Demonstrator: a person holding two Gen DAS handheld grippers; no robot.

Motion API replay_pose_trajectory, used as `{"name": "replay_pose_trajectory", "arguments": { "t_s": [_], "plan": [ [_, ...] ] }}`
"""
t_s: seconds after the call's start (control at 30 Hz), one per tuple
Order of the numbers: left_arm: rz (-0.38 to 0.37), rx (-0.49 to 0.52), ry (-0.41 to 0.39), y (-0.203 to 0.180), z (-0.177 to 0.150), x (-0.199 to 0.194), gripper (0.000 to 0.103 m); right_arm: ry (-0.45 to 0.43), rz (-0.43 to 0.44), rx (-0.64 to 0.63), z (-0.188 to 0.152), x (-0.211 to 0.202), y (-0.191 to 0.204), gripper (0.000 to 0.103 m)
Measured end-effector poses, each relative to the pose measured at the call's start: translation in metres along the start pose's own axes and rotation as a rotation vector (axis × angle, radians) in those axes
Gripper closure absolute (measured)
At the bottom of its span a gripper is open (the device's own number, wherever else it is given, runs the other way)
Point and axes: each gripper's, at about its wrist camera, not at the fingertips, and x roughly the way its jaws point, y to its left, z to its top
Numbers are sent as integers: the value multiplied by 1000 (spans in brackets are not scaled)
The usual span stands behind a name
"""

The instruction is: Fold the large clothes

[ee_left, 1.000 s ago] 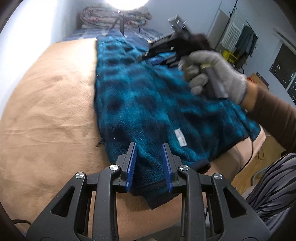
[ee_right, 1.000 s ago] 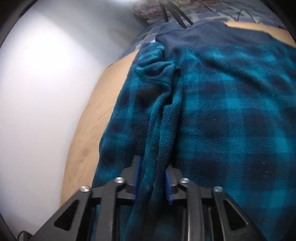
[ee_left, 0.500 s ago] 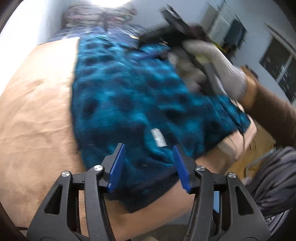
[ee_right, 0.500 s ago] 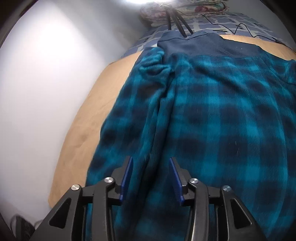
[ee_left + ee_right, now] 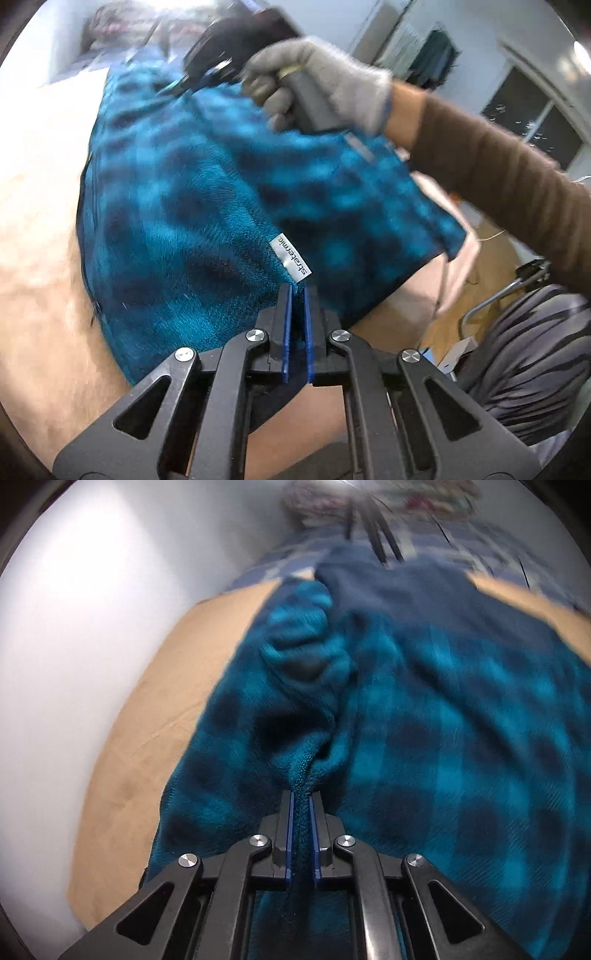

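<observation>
I have both tools clamped on the blue plaid fleece garment (image 5: 207,206), which lies spread across the tan bed cover (image 5: 33,258) with its navy band (image 5: 424,602) toward the far end, near the pile of bedding by the wall. My left tool (image 5: 297,295) is closed on the near hem, just below the white label (image 5: 290,258); fabric sits pinched between the blue pads (image 5: 286,325). My right tool (image 5: 300,801) is shut on a raised ridge of fleece further up the garment, where the cloth bunches into a fold running away from the tips. In the left view I can see the gloved right hand (image 5: 325,88) holding its tool over the far part of the fleece, blurred.

I read this as the start of a fold: both grips are set along one side, and nothing has been laid over yet. The next move calls for lifting both pinches together and carrying that side across the body of the garment, keeping the edge taut between the tools so it lands straight. The fleece is thick and limp, so I expect it to sag between the grips.
</observation>
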Motion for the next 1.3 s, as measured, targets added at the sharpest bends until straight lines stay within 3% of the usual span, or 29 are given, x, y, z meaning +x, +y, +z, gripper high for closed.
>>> {"name": "replay_pose_trajectory", "arguments": {
  "t_s": [0.1, 0.2, 0.27, 0.37, 0.4, 0.5, 0.63, 0.77, 0.8, 0.93, 1.03, 1.13, 1.3],
  "plan": [
    [-10, 37, 12, -7, 4, 12, 100, -3, -11, -15, 0, 3, -4, 98],
    [3, 61, 87, -5, -2, 44, 99, 27, -71, -32, -13, 21, -10, 98],
    [13, 84, 88, -6, -6, 51, 99, -3, -70, -35, -17, 21, -11, 98],
    [19, 100, 92, -11, -4, 47, 98, -45, -143, -28, -21, 2, -10, 71],
    [21, 106, 90, -14, -4, 46, 93, -77, -145, -43, -26, -11, -7, 71],
    [32, 137, 72, -24, -4, 28, 87, -132, -36, -100, -51, -46, 8, 76],
    [94, 151, -9, -25, -8, -7, 87, -111, 156, -150, -99, -67, 30, 78],
    [177, 89, -54, -3, -16, -29, 87, -38, 174, -199, -145, -60, 46, 78],
    [191, 87, -48, 4, -20, -30, 87, -12, 146, -224, -157, -55, 49, 77],
    [220, 128, 94, 23, -33, -5, 87, 23, 92, -257, -180, -53, 50, 78],
    [205, 151, 135, 24, -25, -5, 87, 6, 92, -206, -179, -79, 44, 76],
    [220, 180, 124, 14, -10, -25, 87, -69, 57, -189, -181, -123, 33, 68],
    [266, 258, 80, -7, 18, -70, 85, -199, -15, -154, -187, -200, 8, 35]
  ]
}}
